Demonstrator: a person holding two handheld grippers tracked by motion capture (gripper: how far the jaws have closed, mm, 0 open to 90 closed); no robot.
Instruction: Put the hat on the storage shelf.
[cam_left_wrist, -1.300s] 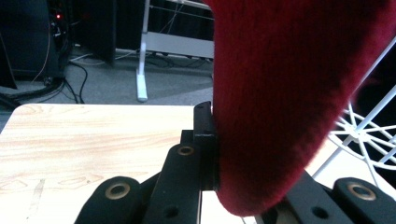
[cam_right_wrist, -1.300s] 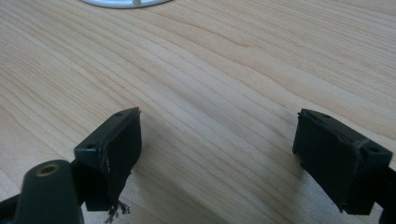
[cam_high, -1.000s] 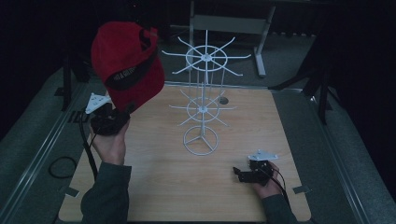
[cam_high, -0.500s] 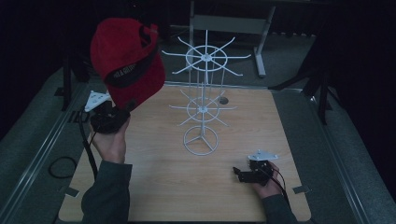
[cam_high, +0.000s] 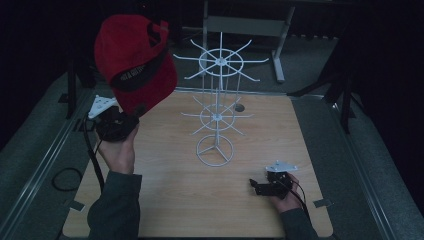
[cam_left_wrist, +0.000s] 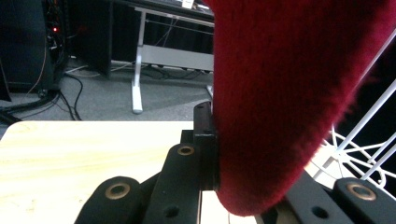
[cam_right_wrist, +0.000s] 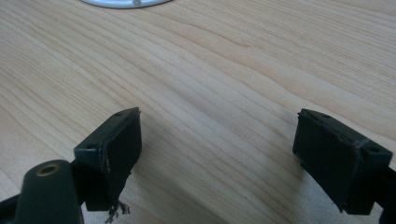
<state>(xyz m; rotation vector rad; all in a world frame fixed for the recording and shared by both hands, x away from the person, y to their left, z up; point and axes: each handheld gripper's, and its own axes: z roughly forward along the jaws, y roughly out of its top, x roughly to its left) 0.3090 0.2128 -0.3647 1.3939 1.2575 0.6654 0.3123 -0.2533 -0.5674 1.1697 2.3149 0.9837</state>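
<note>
Cap: a red cap (cam_high: 134, 60) is held up in the air over the left rear part of the surface, above the left hand; its underside, with a dark band inside, is turned toward the high camera. In the left gripper view the red fabric (cam_left_wrist: 289, 93) is seen rising from between the jaws.

Left hand-held gripper: the left hand-held gripper (cam_high: 116, 124) is pinched onto the lower edge of the cap; one black jaw is seen pressed flat against the fabric. It is carried by the left hand (cam_high: 119, 152), raised above the left side of the surface.

Right hand-held gripper: the right hand-held gripper (cam_right_wrist: 219, 154) is spread, with bare wood seen between its two black jaws and nothing gripped. In the high view it (cam_high: 270, 184) is held low by the right hand at the near right part of the surface.

Rack: a white wire rack (cam_high: 216, 117) is stood upright in the middle of the surface, with two tiers of spokes and a round base. It is placed to the right of the cap and apart from it; its hooks are bare.

Surface: a light wooden surface (cam_high: 170, 190) is seen under everything; the edge of the rack's base (cam_right_wrist: 116, 3) is caught at the top of the right gripper view.
</note>
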